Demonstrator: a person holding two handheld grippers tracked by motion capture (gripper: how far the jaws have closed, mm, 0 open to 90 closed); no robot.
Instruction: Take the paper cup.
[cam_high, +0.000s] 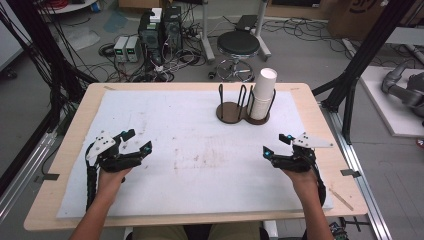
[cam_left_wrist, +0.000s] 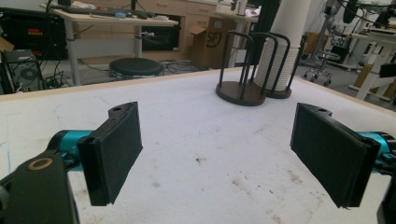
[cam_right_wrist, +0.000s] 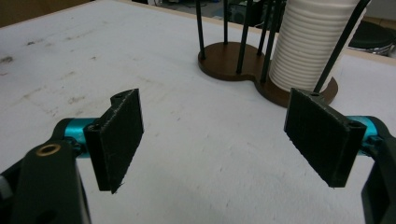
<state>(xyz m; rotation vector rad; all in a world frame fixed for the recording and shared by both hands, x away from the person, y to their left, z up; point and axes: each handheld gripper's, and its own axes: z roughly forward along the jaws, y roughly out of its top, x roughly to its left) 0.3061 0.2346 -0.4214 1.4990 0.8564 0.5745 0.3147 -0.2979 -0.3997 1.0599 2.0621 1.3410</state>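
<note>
Left gripper (cam_high: 136, 140), right gripper (cam_high: 276, 144) agape; cup stack (cam_high: 262, 93) far.

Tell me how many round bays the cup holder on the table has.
2, joined side by side on the cup holder at the table's far edge. The left bay stands empty inside its black rods; the right bay holds the stack of white cups.

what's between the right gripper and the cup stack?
Nothing: in the high view, bare white mat separates the right gripper from the cup stack.
</note>
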